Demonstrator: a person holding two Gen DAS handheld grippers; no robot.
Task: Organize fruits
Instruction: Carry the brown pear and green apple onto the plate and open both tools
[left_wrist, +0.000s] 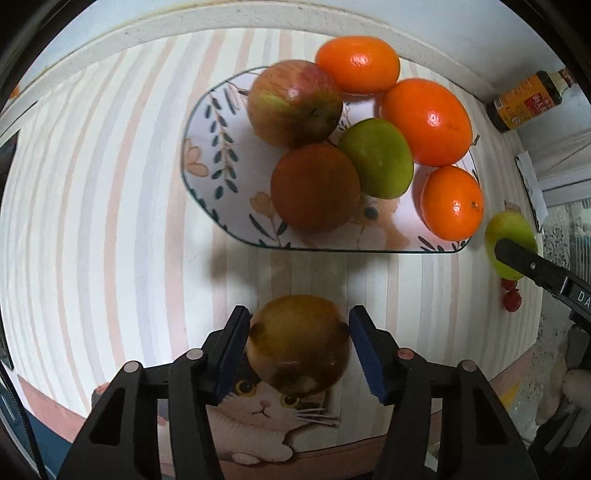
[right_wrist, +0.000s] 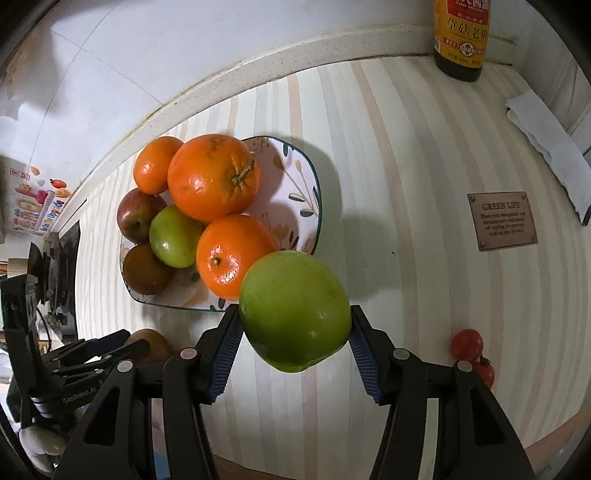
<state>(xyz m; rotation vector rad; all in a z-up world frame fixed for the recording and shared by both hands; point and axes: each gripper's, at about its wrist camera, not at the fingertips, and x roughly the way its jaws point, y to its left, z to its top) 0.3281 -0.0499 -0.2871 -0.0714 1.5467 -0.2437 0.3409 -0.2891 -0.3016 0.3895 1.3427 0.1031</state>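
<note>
the left tool (left_wrist: 299, 350) is clamped on a brown fruit (left_wrist: 298, 343) above the striped counter (left_wrist: 92, 184), near the plate (left_wrist: 207, 147). the right tool (right_wrist: 295, 339) is clamped on a green fruit (right_wrist: 295, 310) just beside the plate's edge. oranges, apples and another green fruit sit on the plate.

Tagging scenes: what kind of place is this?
Probably a home kitchen counter: a sauce bottle against the tiled wall, a plate of fruit, and a striped mat on the countertop.
</note>
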